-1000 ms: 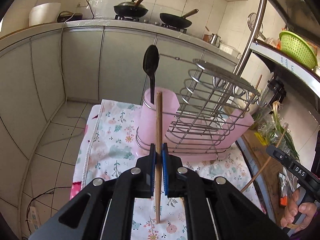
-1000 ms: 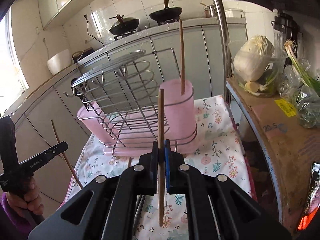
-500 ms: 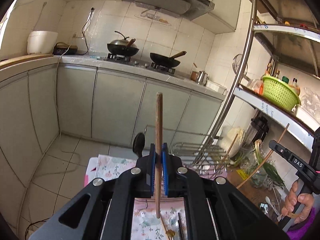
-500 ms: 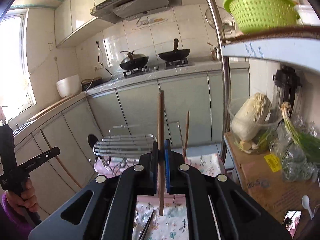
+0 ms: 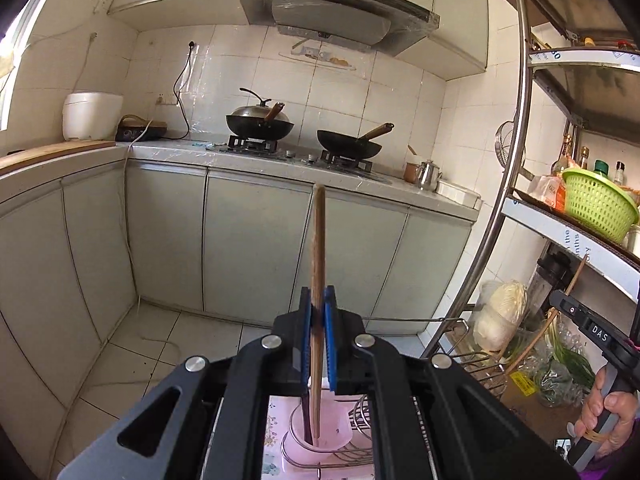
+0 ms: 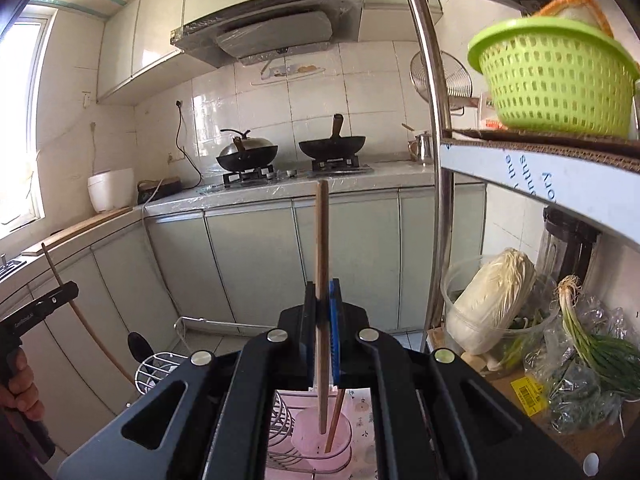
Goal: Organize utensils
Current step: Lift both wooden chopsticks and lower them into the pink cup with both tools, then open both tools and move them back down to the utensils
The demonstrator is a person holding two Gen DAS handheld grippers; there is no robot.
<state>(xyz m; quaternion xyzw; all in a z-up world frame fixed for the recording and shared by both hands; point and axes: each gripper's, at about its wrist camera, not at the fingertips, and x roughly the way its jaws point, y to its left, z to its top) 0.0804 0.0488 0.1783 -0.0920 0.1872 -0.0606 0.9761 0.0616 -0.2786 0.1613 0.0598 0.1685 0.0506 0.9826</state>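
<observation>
Both black two-finger grippers are clenching brown wooden chopsticks upright over pink plastic holder cups at bottom centre — next, lowering and letting go.

You can read "DAS" on the right claw at the frame's right edge; the shelf edge shows "the".

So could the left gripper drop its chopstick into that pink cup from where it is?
Probably yes: the left gripper holds its chopstick upright, tip already over the pink cup, with only a dark utensil inside.
</observation>
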